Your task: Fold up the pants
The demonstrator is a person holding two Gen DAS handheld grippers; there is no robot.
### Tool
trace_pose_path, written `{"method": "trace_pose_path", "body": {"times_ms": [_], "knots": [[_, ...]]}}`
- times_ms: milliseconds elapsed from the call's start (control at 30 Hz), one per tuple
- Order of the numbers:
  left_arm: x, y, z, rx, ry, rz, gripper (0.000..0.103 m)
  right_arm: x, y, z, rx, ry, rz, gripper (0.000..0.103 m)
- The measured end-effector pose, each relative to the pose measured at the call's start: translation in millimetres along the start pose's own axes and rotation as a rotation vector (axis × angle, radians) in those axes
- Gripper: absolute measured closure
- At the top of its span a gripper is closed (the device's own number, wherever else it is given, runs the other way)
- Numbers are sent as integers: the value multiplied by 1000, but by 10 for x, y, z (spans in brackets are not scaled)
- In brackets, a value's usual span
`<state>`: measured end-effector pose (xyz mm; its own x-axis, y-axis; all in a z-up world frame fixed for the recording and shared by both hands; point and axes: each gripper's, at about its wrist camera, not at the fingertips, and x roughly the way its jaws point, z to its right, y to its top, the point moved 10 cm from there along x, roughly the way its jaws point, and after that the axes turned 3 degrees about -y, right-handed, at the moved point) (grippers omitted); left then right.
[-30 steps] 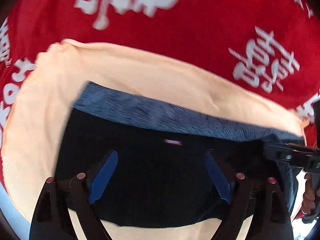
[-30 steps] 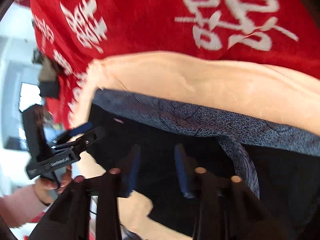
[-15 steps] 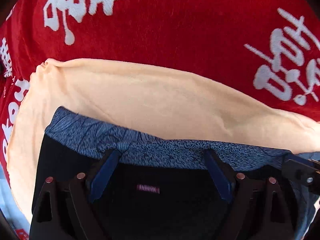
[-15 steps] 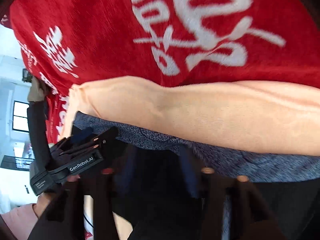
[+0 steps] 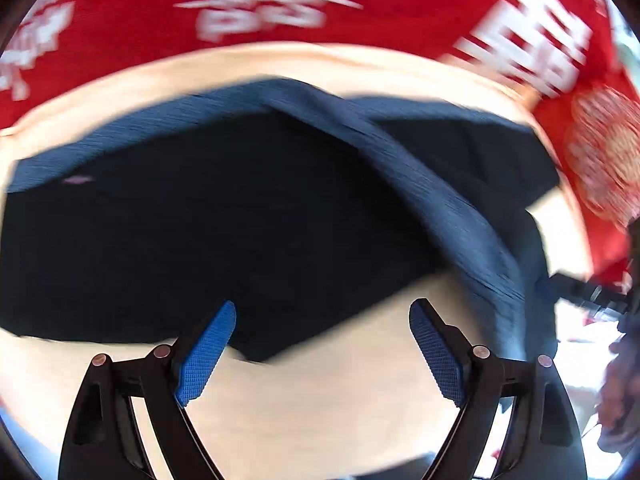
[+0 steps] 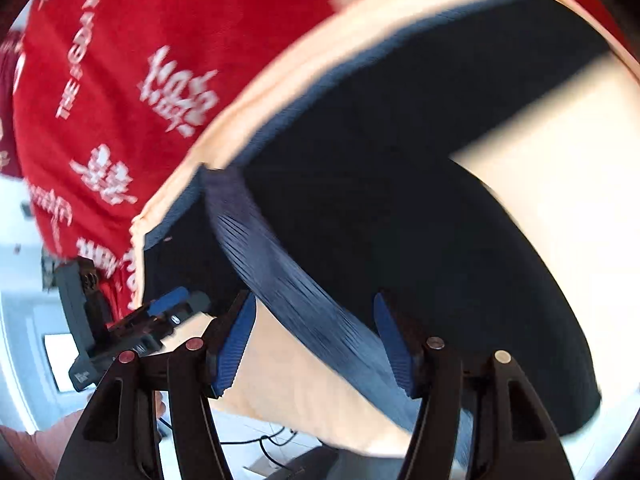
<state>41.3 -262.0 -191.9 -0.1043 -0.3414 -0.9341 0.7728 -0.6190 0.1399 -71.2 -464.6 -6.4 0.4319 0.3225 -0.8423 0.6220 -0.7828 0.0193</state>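
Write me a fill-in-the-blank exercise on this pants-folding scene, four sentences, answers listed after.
1. The black pants lie on a ____-coloured cloth.
2. Under that cloth is a red blanket with ____ lettering.
3. The fingers of the left gripper stand ____, with nothing between them.
4. The waistband running between the fingers of the right gripper is blue-grey, while the rest of the pants is ____.

Answers: peach; white; open; black
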Motion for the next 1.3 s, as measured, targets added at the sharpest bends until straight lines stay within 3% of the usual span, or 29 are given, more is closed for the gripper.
{"method": "trace_pose_path", "body": {"times_ms": [200, 267, 400, 533, 567, 633, 667, 700, 733, 767, 833, 1000, 1167, 1300], "knots": [[149, -240, 717, 56, -146, -36, 14, -358, -1033, 979, 224, -77, 51, 38], [296, -145, 857, 68, -158, -53, 14, -362, -1277, 1265, 288, -108, 61, 38], [422, -119, 902, 72, -176, -75, 14, -234, -1493, 1536, 358, -63, 60, 38], [621, -113, 1124, 65, -170, -106, 14, -56, -1493, 1553, 354, 14, 41, 40], [657, -105, 1145, 65, -164, -114, 14, -36, -1478, 1553, 347, 30, 41, 43], [671, -115, 1177, 69, -152, -124, 14, -4, -1429, 1544, 347, 82, 29, 65], [673, -107, 1201, 71, -140, -120, 14, -6, -1414, 1547, 352, 103, 20, 70], [668, -97, 1229, 72, -128, -115, 14, 0, -1384, 1524, 354, 127, 10, 93], [650, -97, 1242, 67, -128, -117, 24, -25, -1350, 1489, 355, 160, -9, 100], [633, -87, 1285, 57, -144, -120, 50, -71, -1309, 1461, 354, 180, -12, 100], [621, -76, 1394, 40, -186, -168, 79, -238, -1141, 1289, 325, 239, -17, 100], [279, 313, 1710, 29, -205, -114, 79, -826, -435, 951, 189, 293, 18, 100], [-138, 1129, 2097, -2, -210, -13, 79, -1304, 740, 778, 48, 307, 77, 100], [-94, 1865, 2291, 75, -163, 79, 78, -1372, 1749, 747, -43, 263, 93, 100]]}}
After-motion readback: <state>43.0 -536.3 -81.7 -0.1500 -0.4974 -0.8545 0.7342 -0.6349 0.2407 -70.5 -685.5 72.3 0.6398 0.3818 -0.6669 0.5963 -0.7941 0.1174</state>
